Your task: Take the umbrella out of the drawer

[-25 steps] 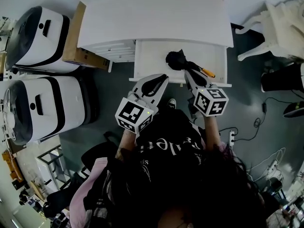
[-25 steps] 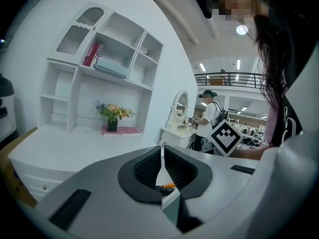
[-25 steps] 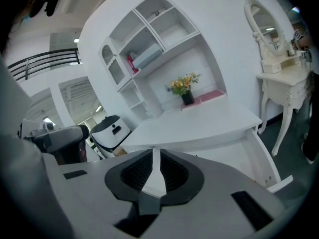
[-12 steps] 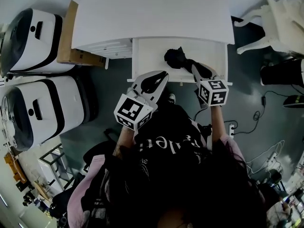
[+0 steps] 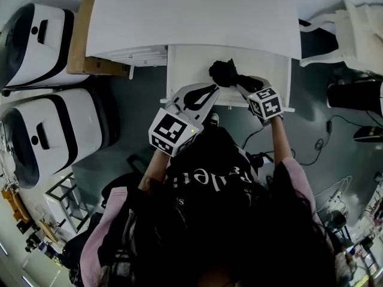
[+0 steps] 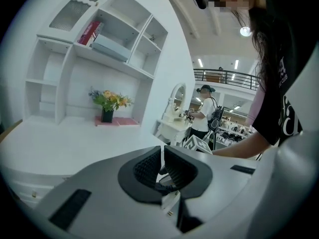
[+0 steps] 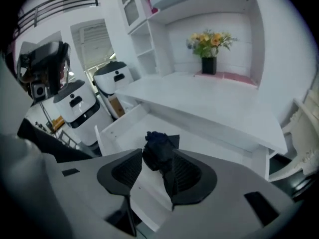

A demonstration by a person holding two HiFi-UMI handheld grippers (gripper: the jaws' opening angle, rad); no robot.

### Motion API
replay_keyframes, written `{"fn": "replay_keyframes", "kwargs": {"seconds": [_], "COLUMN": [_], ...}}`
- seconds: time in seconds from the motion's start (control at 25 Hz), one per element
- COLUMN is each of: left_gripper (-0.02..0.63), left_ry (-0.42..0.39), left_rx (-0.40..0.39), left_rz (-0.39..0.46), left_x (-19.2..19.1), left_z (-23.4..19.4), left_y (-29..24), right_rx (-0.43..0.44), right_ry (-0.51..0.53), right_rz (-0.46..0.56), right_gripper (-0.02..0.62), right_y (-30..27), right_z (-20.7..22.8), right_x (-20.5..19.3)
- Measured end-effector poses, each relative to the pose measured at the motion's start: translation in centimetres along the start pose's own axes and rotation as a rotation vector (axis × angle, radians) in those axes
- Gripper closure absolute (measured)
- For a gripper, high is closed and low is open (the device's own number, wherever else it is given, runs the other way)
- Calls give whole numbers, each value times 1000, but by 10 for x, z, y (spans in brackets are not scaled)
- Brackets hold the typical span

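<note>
A folded black umbrella [image 5: 226,73] lies in the open white drawer [image 5: 179,70] under the desk. My right gripper [image 5: 242,84] reaches down into the drawer at the umbrella's near end. In the right gripper view its jaws are opening, with the umbrella's [image 7: 158,143] dark bundle between the pads [image 7: 187,176] of the right gripper [image 7: 157,154], nearer the right one. My left gripper [image 5: 209,89] hovers at the drawer's front edge, left of the umbrella. Nothing is between the pads of the left gripper [image 6: 162,152], and its jaws stand together.
The white desk top [image 5: 191,17] lies beyond the drawer, with a flower pot [image 7: 208,59] at its back. Two white robot-like machines [image 5: 42,34] [image 5: 54,130] and a cardboard box [image 5: 81,46] stand at the left. A white chair [image 5: 353,28] and floor cables [image 5: 323,142] are right.
My right gripper has dropped into the drawer onto the umbrella and rolled, and its jaws have parted. The left gripper has edged toward the drawer front.
</note>
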State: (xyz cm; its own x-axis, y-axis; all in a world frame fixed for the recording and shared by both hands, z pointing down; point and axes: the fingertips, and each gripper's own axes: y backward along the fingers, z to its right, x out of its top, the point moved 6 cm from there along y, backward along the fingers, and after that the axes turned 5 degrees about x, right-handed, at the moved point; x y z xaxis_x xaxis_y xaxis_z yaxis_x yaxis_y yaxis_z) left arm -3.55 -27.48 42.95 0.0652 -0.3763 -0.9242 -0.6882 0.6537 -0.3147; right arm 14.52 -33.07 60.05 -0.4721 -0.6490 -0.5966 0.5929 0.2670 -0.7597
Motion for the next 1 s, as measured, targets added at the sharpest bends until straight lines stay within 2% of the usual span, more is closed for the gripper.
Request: {"fn": "replay_keyframes", "kwargs": {"seconds": [0.16,0.4,0.64,1.0], "left_gripper": [577,577,577,577], "left_ry": [8,15,32,55], "left_rx": [-3,18,77,147], "left_rz": [-14,-28,-49,-66], "left_x": [-3,-5,-2,-6], "left_z": [-12,-33,-55,-83], "left_y": [-6,-8,2,10], "right_rx": [58,42,56,65], "right_ry": [107,247,419,431], "right_rz": [-164,-343,-518,-612], "right_gripper": [372,334,321,314], "right_y": [-34,-73,-102,-140], "right_z": [8,20,28,34], "right_x": [-14,-26,-37,-48]}}
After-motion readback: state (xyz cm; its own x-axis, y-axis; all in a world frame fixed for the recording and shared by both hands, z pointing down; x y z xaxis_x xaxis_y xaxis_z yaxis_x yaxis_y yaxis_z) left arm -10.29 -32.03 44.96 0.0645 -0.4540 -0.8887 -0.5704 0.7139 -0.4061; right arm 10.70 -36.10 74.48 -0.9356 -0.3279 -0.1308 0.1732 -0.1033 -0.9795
